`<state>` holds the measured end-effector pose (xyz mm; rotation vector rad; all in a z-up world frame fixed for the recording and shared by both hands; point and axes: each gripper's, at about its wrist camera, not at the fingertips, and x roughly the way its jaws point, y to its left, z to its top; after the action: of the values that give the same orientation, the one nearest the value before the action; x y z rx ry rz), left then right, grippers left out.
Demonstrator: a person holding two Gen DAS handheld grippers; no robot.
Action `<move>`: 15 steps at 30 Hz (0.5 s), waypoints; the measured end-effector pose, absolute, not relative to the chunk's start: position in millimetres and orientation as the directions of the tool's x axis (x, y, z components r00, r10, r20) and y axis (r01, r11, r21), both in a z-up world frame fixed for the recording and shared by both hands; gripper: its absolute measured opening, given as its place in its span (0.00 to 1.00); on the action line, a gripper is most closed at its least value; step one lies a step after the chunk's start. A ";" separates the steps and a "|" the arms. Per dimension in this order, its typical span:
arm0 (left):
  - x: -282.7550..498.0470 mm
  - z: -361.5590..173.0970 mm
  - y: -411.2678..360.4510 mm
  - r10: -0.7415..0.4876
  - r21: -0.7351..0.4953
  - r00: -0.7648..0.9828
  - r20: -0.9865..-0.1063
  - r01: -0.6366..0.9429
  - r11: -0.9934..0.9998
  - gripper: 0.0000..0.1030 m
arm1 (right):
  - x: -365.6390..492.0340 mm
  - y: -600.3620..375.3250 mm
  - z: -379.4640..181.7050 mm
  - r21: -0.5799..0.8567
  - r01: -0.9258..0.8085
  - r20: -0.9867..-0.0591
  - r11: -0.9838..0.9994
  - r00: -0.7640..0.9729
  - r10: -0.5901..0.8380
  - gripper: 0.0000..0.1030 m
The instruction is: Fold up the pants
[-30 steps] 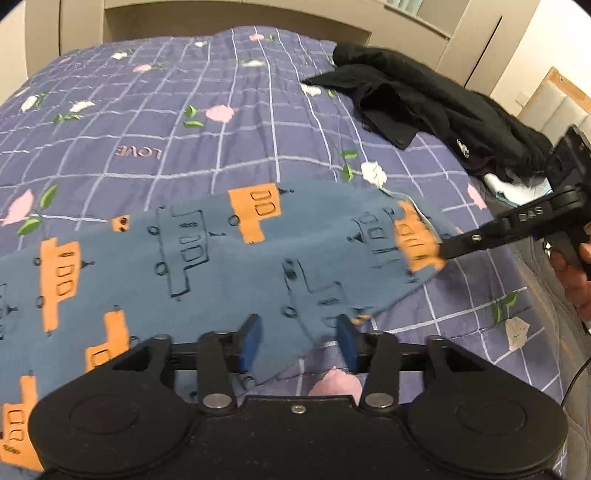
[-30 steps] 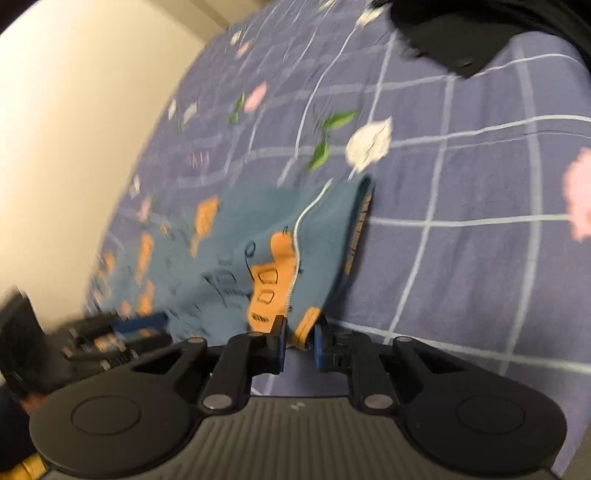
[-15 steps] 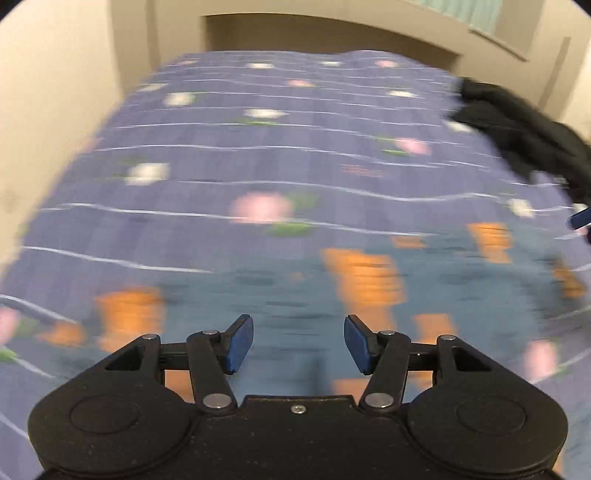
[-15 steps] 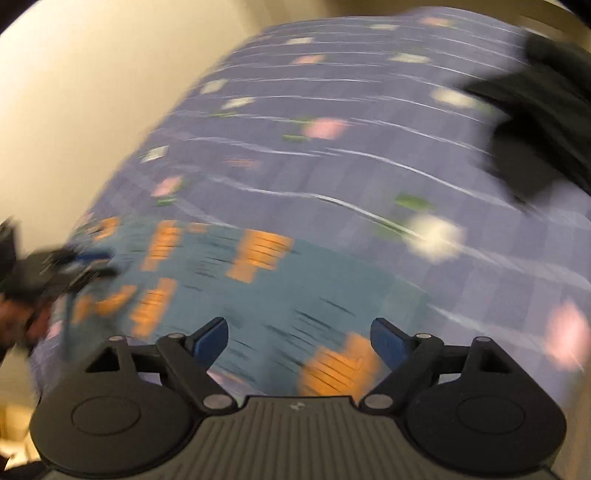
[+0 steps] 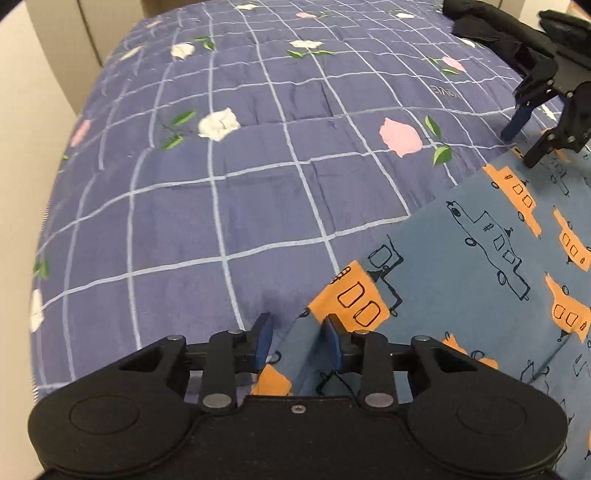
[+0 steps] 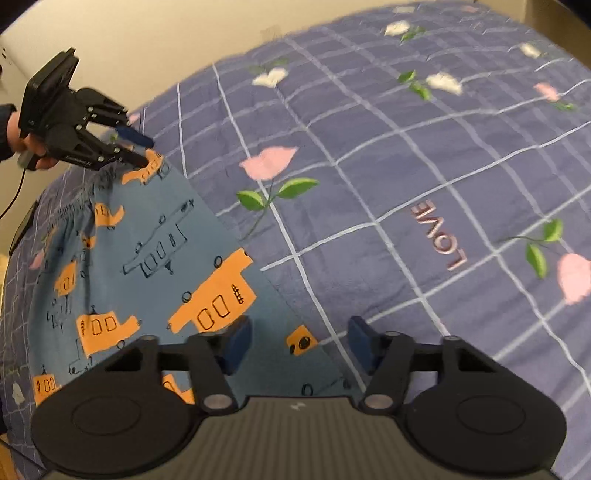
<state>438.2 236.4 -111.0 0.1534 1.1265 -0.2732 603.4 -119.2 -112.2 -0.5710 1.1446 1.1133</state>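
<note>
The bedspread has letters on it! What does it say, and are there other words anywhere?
"LOVE": pink letters on the purple checked bedspread, near a pink flower; clear in the right wrist view.
The same word shows in the left wrist view, but too small and turned around to read well.
Small print on the side of the left gripper: too tiny to read.
The blue pants have only truck drawings, no words.

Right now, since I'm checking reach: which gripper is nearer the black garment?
Right. The right gripper sits just below the black garment at the pants' far end; the left gripper is at their near end.
</note>
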 end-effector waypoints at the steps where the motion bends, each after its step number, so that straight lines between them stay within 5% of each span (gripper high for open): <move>1: 439.0 -112.2 237.0 -0.151 -0.027 0.402 -0.903 0.298 0.954 0.33 | 605.2 -115.0 -118.7 0.179 -0.909 -0.925 0.375 -0.026 0.379 0.42; 3: 439.9 -111.4 238.4 -0.176 -0.045 0.402 -0.898 0.314 0.948 0.25 | 604.3 -108.8 -129.3 0.184 -0.920 -0.939 0.347 -0.060 0.339 0.33; 4: 437.8 -110.0 239.2 -0.180 -0.043 0.405 -0.897 0.325 0.945 0.18 | 602.3 -109.3 -129.1 0.181 -0.925 -0.938 0.334 -0.061 0.340 0.20; 5: 436.7 -109.3 239.5 -0.186 -0.044 0.407 -0.894 0.334 0.942 0.02 | 601.1 -108.2 -128.8 0.196 -0.929 -0.934 0.313 -0.080 0.348 0.05; 15: 434.1 -110.8 233.2 -0.125 0.023 0.486 -0.865 0.287 0.958 0.00 | 623.9 -115.1 -114.8 0.167 -0.888 -0.899 0.429 0.042 0.435 0.00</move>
<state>434.1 233.2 -110.8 0.1732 1.0344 -0.2523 623.9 -115.1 -114.8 -0.5115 1.1108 1.0829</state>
